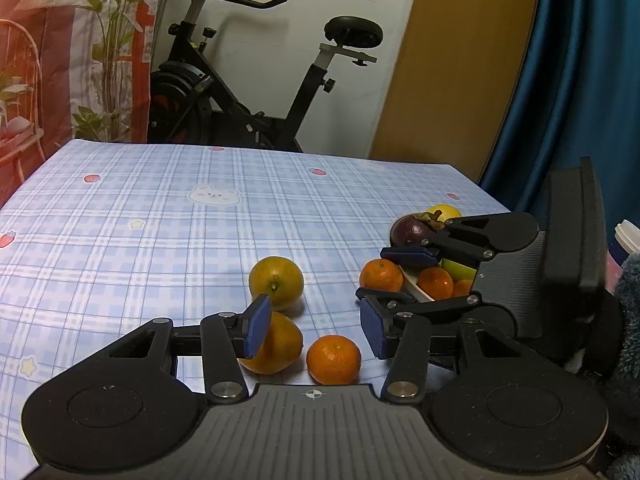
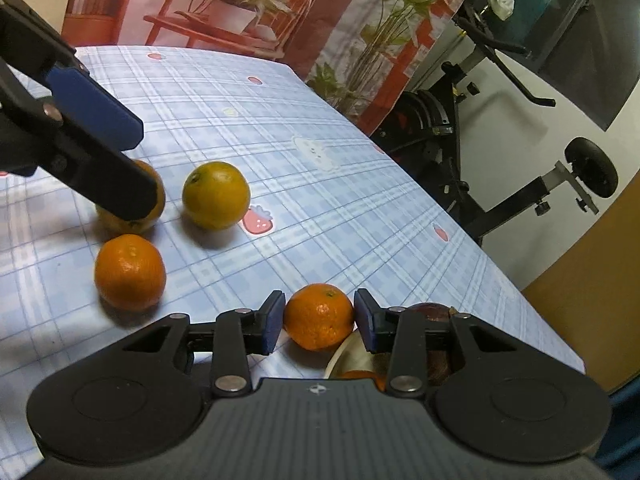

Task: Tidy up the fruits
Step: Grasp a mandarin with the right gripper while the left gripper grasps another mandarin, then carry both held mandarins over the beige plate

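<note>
On the checked table (image 2: 340, 160), a bowl (image 2: 344, 354) already heaped with fruit could be upset if more is forced in. The right gripper (image 2: 319, 322) is closed on a tangerine (image 2: 319, 317) beside its rim, which could roll away on release. The left gripper (image 1: 316, 326) stands partly open and empty above another tangerine (image 1: 334, 359), its left pad against a larger orange (image 1: 276, 344) that could be nudged.

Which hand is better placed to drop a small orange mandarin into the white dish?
Right. The right gripper clasps a small orange mandarin in its jaws beside the white dish. The left gripper, jaws open, straddles another mandarin farther away.
</note>
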